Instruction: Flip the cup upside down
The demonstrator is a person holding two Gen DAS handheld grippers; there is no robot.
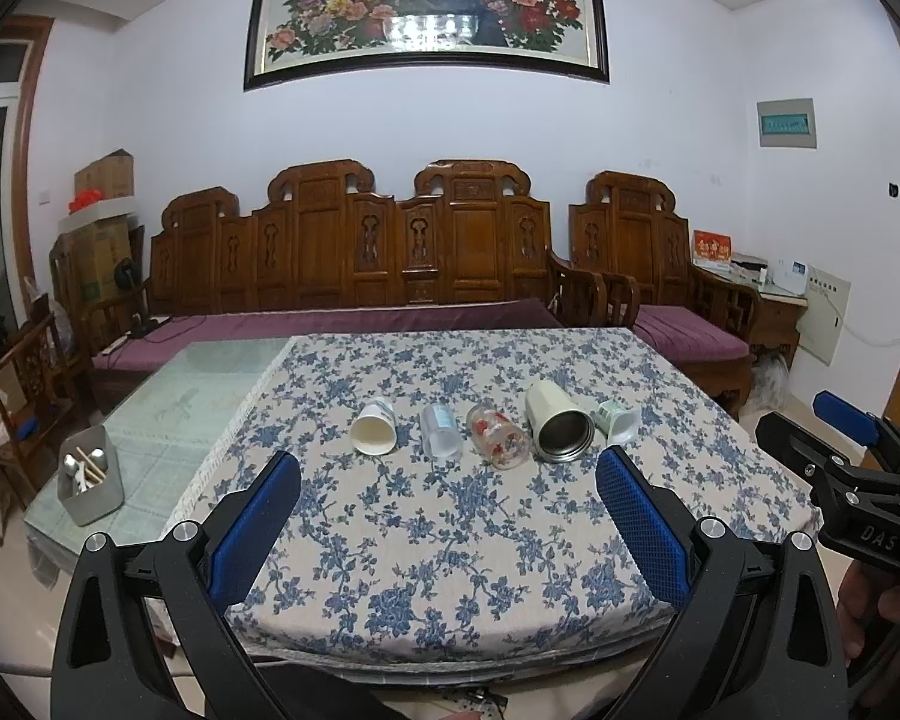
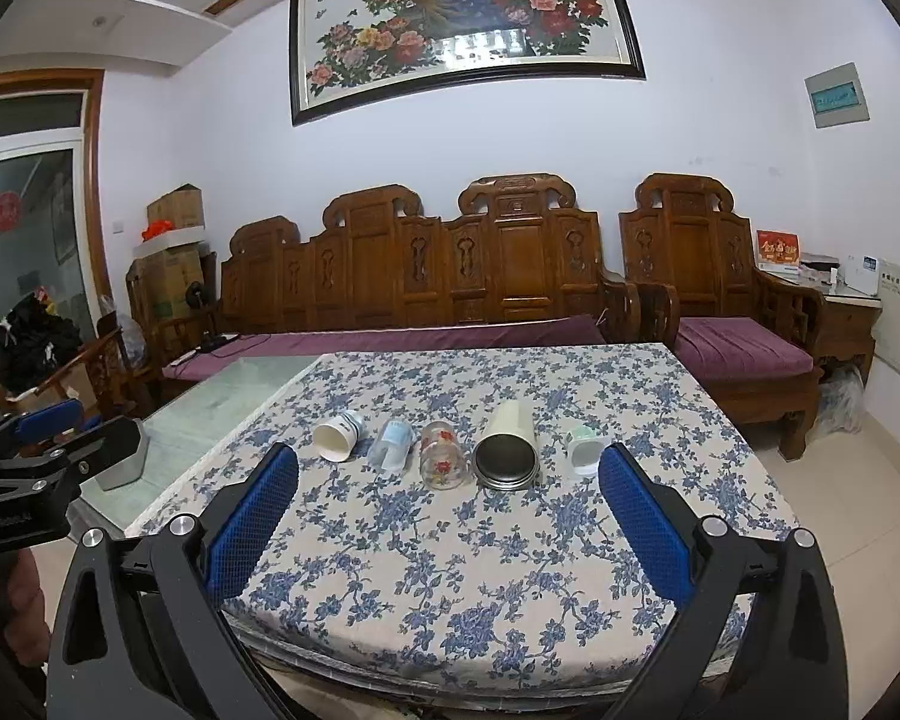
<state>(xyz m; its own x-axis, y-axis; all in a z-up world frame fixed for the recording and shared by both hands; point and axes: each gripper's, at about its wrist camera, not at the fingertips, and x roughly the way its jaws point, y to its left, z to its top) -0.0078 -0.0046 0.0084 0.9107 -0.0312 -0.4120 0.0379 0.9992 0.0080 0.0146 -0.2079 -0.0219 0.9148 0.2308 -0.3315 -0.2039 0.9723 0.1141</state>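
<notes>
Several cups lie on their sides in a row on the floral tablecloth, mouths toward me: a white paper cup, a clear plastic cup, a glass with red flowers, a cream steel-lined tumbler, and a small pale green cup. My left gripper is open and empty near the table's front edge. My right gripper is open and empty, also short of the cups.
A grey holder with chopsticks and spoons stands on the bare glass tabletop at the left. A carved wooden sofa with purple cushions stands behind the table. The right gripper also shows at the right of the left wrist view.
</notes>
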